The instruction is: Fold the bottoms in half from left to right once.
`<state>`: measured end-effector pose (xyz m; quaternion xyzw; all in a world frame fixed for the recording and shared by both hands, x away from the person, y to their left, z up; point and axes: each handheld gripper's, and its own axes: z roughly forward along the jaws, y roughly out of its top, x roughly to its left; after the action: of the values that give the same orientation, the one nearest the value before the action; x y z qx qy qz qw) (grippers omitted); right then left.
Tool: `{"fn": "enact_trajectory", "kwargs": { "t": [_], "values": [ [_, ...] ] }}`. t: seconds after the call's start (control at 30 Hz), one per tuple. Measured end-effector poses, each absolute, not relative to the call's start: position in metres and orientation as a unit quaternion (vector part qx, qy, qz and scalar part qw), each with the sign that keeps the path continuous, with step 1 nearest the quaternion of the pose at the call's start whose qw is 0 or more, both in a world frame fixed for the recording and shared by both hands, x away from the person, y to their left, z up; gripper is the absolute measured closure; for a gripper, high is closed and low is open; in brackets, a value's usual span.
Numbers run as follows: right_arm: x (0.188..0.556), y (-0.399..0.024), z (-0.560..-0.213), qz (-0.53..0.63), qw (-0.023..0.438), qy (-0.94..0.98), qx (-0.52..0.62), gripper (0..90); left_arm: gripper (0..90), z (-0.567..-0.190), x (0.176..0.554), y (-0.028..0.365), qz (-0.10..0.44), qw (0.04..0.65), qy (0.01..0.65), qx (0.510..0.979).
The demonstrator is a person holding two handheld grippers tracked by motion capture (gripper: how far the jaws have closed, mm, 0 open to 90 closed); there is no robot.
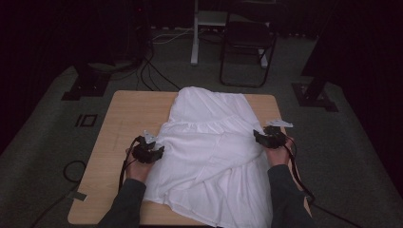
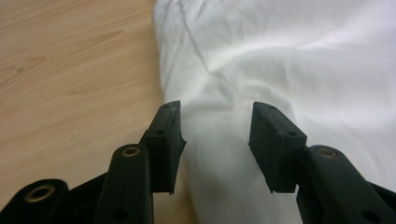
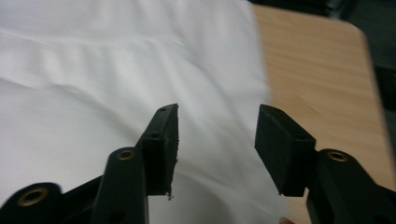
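The wooden table (image 1: 128,114) holds a big white dress (image 1: 209,152) that lies spread out flat, with its narrow top end far from the person and its wide skirt end near, hanging a bit over the near table edge. The dress lies between the two claws.

The left claw (image 1: 159,151) sits right at the left edge of the dress, about halfway down it. In the left gripper view, the left claw (image 2: 215,128) has its two black jaws apart, and nothing is pinched. The cloth edge runs under and just ahead of the gap, with bare wood off to the claw's left.

The right claw (image 1: 259,135) sits at the right edge of the dress, across from the other claw. In the right gripper view, the right claw (image 3: 217,135) is open too, with white cloth below the gap and bare wood to its right. It holds nothing.

The job now looks like smoothing or folding the dress, and both claws seem ready for a new grab. To do it well, each claw should go low so that one jaw slides under the cloth edge and one stays on top. Then squeeze shut on just that edge, not on a thick bunch. Both claws should grab at matching spots, so the dress lifts evenly and does not twist. Move slowly, so the cloth stays flat and does not slide off the near table edge.
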<state>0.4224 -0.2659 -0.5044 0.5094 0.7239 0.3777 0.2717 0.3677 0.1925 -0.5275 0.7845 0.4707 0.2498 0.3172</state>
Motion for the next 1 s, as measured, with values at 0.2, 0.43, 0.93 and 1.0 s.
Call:
{"fn": "enact_trajectory", "kwargs": {
  "t": [0.2, 0.43, 0.93, 1.0],
  "values": [
    [0.43, -0.224, -0.506, 0.373, 0.24, 0.766, 0.464, 35.3, 50.2, -0.531, 0.334, 0.213, 0.238, 0.326, 0.482, 0.778],
    [0.44, -0.201, -0.523, 0.355, 0.199, 0.796, 0.447, 34.7, 48.2, -0.544, 0.317, 0.22, 0.201, 0.322, 0.491, 0.785],
    [0.352, -0.276, -0.494, 0.451, 0.219, 0.759, 0.415, 88.9, 89.1, -0.53, 0.291, 0.221, 0.203, 0.306, 0.459, 0.809],
    [0.332, -0.294, -0.489, 0.471, 0.219, 0.743, 0.421, 88.8, 89.1, -0.524, 0.282, 0.224, 0.211, 0.312, 0.456, 0.806]
  ]
}}
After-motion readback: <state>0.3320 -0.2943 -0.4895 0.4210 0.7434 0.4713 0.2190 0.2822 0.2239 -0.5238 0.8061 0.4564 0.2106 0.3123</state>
